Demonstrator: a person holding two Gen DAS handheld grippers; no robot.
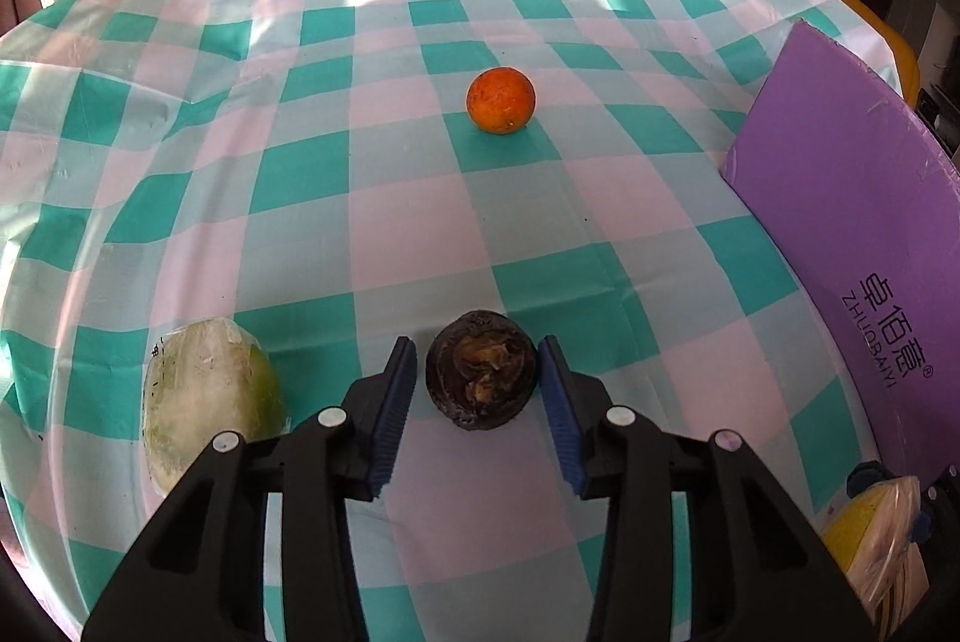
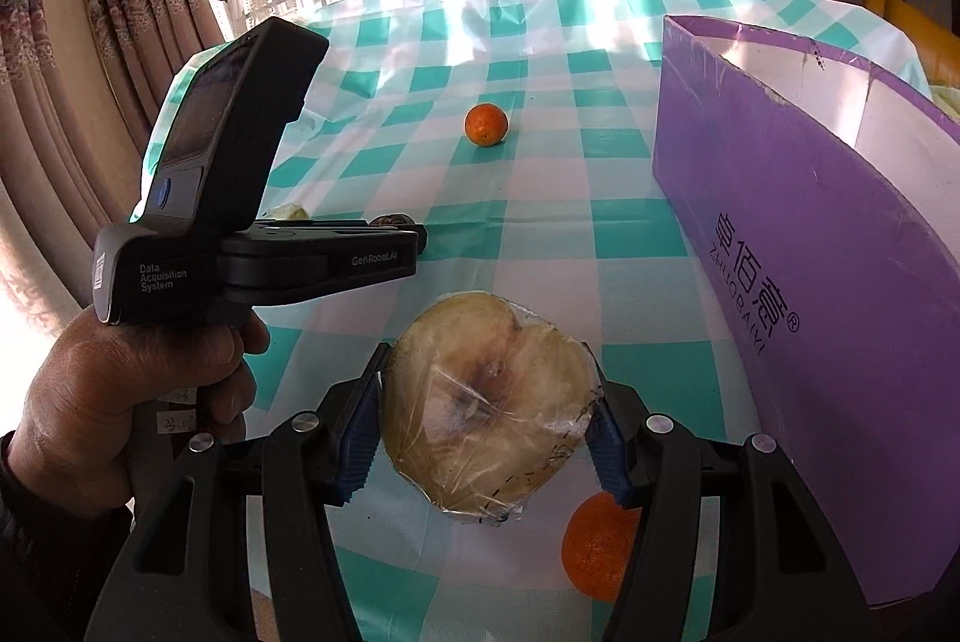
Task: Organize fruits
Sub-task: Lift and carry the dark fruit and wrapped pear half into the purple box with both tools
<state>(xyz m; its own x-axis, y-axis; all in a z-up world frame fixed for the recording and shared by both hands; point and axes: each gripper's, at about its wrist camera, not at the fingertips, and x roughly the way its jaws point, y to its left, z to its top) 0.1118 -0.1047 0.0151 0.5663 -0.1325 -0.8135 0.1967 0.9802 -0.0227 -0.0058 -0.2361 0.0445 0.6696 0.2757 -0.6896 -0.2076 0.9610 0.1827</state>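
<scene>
Checked tablecloth; left gripper brackets dark fruit, pads apparently not quite touching; right gripper clamps wrapped fruit beside purple box.

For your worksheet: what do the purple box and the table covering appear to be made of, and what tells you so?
Purple box: probably cardboard, matte with printed lettering; its torn top edge shows a pale fibrous core. Table covering: likely thin plastic sheet in a teal and white check, slightly glossy; it holds sharp fold creases and reflects the sunlight.

Two oranges, one dark fruit, two wrapped pieces (possibly melon), one purple box.
</scene>
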